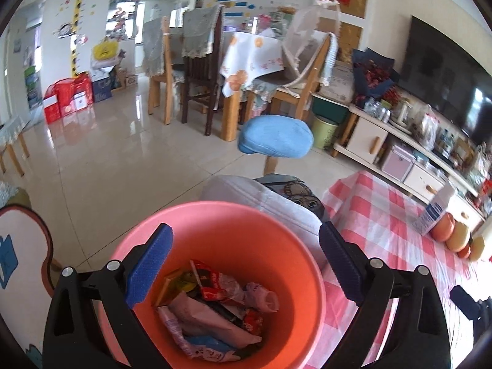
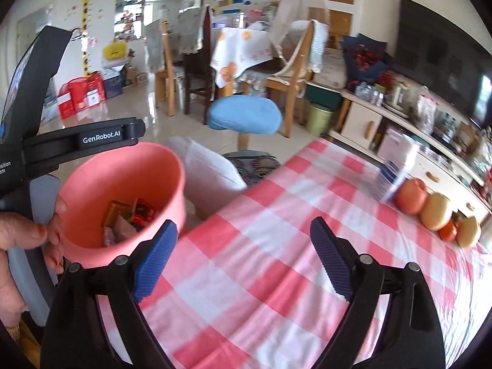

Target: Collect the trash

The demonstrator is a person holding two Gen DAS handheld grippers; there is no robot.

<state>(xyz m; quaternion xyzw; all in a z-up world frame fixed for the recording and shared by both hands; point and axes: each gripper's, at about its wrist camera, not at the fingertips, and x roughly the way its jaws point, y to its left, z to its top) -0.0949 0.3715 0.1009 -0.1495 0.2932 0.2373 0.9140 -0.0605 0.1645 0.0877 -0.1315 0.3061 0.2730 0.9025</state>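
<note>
A pink bin point(image 1: 215, 224) stands beside the table and holds several wrappers and packets point(image 1: 215, 310). My left gripper point(image 1: 244, 264) is open and empty, hovering right above the bin's mouth. In the right wrist view the same bin point(image 2: 123, 178) is at the left, beyond the table edge, with the left gripper's black body point(image 2: 77, 144) above it. My right gripper point(image 2: 243, 261) is open and empty over the pink checked tablecloth point(image 2: 276, 230).
A white and blue carton point(image 2: 396, 166) and a row of fruit point(image 2: 436, 212) sit at the table's far right. A blue stool point(image 2: 246, 117) and a white cushion point(image 2: 206, 172) stand beyond the table. Dining chairs and a TV cabinet lie further back.
</note>
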